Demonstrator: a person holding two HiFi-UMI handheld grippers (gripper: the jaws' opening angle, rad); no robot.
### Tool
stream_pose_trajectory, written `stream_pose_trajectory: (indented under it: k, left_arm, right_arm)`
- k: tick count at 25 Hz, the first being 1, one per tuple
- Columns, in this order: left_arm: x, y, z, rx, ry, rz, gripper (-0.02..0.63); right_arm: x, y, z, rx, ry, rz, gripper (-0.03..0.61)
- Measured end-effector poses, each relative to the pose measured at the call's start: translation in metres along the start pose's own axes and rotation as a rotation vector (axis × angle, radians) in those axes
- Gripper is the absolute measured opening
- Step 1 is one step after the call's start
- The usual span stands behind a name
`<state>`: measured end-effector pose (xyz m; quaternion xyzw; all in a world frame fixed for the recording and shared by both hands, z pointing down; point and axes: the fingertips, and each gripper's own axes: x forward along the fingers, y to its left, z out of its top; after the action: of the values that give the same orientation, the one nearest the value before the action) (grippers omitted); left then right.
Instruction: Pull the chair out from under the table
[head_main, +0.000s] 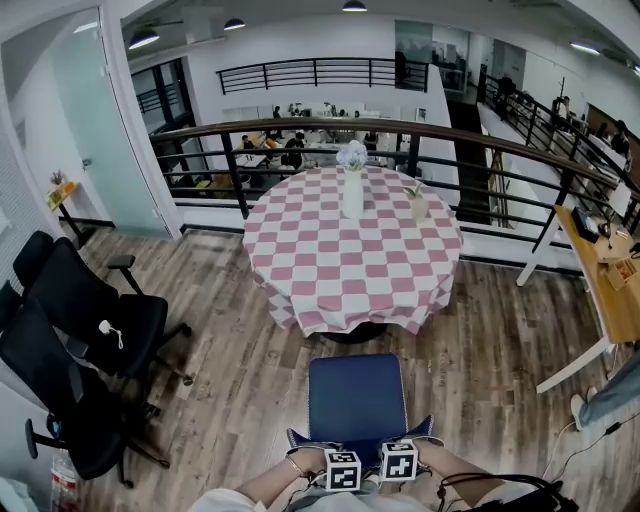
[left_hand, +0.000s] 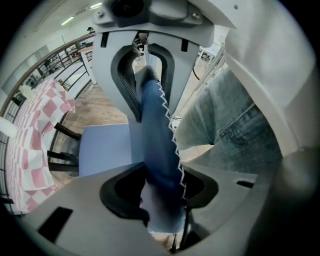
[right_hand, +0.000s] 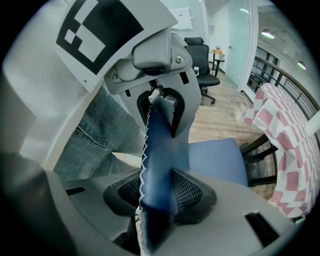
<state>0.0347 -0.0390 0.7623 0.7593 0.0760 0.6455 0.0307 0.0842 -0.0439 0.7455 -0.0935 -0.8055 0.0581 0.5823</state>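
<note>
Chair: blue fabric-covered chair (head_main: 355, 395) stands on the wood-plank floor (head_main: 240, 380), out from under the bench; its seat is wholly in the open, the front edge near the hem of the cloth
Bench: round bench (head_main: 300, 300) draped in a pink-and-white checked cloth, beyond the chair and beside a dark curved railing (head_main: 300, 130)
On the bench: tall white vase of pale flowers (head_main: 352, 190), upright near the far side
Chair backrest (left_hand: 157, 140): nearest the person, its loose blue cover edged in white zigzag stitching; both tongs meet it at the top, side by side
Left tongs (left_hand: 155, 150): pointed steeply down, jaws parted around the backrest cover, a dark gap on either side of the cloth at the near jaw, so it is not pinched
Right tongs (right_hand: 160, 150): also steeply down, closed on the backrest cover, the meshed pad lying against the blue cloth
Person: bare forearms (head_main: 290, 475) at the bottom of the head view; blue jeans (left_hand: 230, 125) just behind the backrest
Left of scene: two black office chairs (head_main: 90, 320), well apart from the blue one
</note>
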Motion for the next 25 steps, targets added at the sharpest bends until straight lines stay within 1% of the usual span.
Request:
stream_pose_trajectory:
  k: [3,8,9,11,12,14,16,18,21,22,23,25]
  left_arm:
    - [-0.010,-0.002,-0.004,-0.010,0.019,-0.043,0.178]
    - [-0.038,-0.010,-0.014,-0.057,0.024,-0.178,0.179]
    - [-0.044,-0.009,-0.017,-0.060,0.029,-0.194,0.179]
    - [-0.056,-0.001,-0.024,-0.055,0.038,-0.194,0.179]
    - [-0.061,0.003,-0.025,-0.053,0.023,-0.195,0.178]
    - [-0.076,0.010,-0.020,-0.065,-0.038,-0.209,0.178]
    - [-0.091,0.019,-0.013,-0.093,-0.114,-0.210,0.178]
    - [-0.107,0.032,-0.005,-0.117,-0.202,-0.183,0.176]
    - [-0.121,0.054,0.007,-0.169,-0.339,-0.121,0.172]
    - [-0.125,0.060,0.011,-0.186,-0.382,-0.101,0.169]
    - [-0.129,0.066,0.016,-0.200,-0.421,-0.082,0.167]
    - [-0.138,0.079,0.025,-0.227,-0.497,-0.034,0.164]
  right_arm:
    - [-0.002,0.000,-0.001,0.006,0.011,-0.009,0.135]
    - [-0.010,0.004,0.000,-0.018,0.023,0.025,0.135]
    - [-0.012,0.005,0.000,-0.020,0.026,0.039,0.135]
    - [-0.016,0.006,-0.002,-0.013,0.038,0.070,0.135]
    - [-0.016,0.007,-0.004,-0.003,0.043,0.089,0.137]
    - [-0.014,0.011,-0.004,0.012,0.037,0.134,0.138]
    - [-0.015,0.009,-0.001,-0.001,0.031,0.146,0.138]
    - [-0.019,0.006,0.001,-0.015,0.052,0.158,0.138]
    - [-0.031,0.007,0.003,-0.017,0.080,0.199,0.138]
    - [-0.037,0.006,0.006,-0.011,0.064,0.216,0.135]
    - [-0.044,0.004,0.011,0.003,0.027,0.235,0.135]
    - [-0.062,-0.006,0.027,0.048,-0.086,0.259,0.134]
